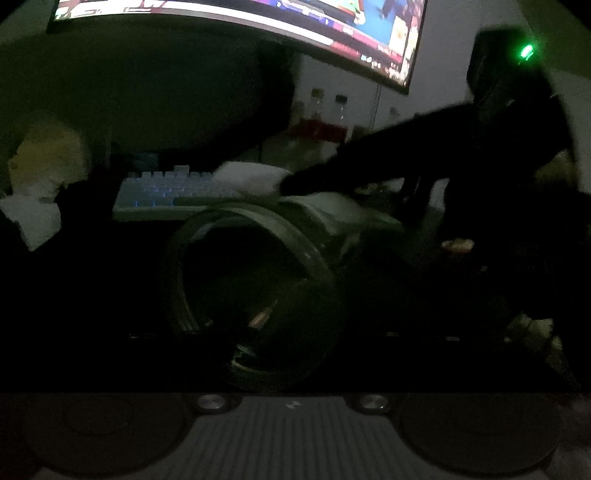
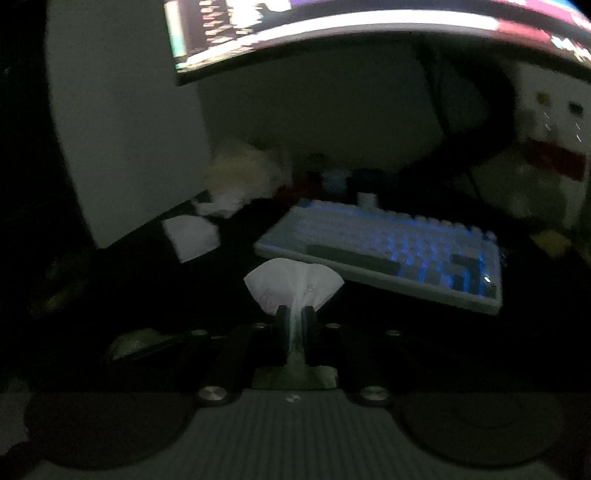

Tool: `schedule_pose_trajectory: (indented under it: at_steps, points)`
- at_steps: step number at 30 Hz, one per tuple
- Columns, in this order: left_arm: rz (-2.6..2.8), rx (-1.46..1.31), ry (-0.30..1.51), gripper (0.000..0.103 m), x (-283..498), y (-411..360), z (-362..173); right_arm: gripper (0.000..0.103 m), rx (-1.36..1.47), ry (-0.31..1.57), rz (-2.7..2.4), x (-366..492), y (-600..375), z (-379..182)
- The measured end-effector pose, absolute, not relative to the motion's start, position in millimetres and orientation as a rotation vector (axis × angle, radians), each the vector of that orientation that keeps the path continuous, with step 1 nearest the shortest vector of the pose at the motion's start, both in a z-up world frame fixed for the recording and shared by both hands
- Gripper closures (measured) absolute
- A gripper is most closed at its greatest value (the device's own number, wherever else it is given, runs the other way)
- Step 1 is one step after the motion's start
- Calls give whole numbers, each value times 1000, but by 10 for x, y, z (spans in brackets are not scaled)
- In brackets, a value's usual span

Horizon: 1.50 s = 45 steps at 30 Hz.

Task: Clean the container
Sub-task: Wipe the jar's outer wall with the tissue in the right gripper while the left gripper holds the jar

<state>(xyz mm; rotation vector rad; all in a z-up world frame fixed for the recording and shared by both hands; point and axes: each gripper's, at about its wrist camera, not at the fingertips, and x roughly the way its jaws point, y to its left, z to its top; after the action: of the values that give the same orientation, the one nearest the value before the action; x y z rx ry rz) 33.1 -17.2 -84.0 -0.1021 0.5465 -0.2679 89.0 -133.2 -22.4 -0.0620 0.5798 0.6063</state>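
Note:
The scene is very dark. In the left wrist view a clear round container (image 1: 255,291) lies on its side, its open mouth toward the camera, right in front of my left gripper; the fingers are lost in the dark, so the grip cannot be made out. My right gripper (image 1: 295,184) reaches in from the right, holding a white tissue (image 1: 251,177) above the container's far end. In the right wrist view my right gripper (image 2: 295,317) is shut on the white tissue (image 2: 291,284), which fans out ahead of the fingers.
A backlit white keyboard (image 2: 391,251) lies on the dark desk under a wide lit monitor (image 1: 258,18). Folded white paper (image 2: 190,232) and a pale fluffy object (image 2: 240,170) sit at the left. Bottles (image 1: 325,114) stand behind the keyboard.

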Motion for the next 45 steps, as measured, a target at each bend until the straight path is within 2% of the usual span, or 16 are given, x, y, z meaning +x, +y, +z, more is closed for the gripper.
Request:
schedule_pose_trajectory:
  at_steps: [5,11,16,24,30,38,45]
  points:
    - [-242,-132,557,41,485,-224,-826,94,-71,571,668,854,-1280,-200]
    - [-257,-167,547,34,571,-161,-856,93,-57,563,567,950,-1354,-243]
    - [-250,-165,544,34,539,-155,-869,93,-89,553,677,784,-1221,-186]
    - [-222,-113,539,31,529,-219,-858,93,-28,576,516,1033,-1410,-252]
    - [-219,-102,539,30,642,-296,-848,93,-66,529,721,721,-1178,-202]
    - [-179,-84,551,28,833,-321,-820,93,-33,556,494,1071,-1393,-282]
    - [-171,-108,565,28,837,-257,-788,93,-98,518,709,807,-1090,-208]
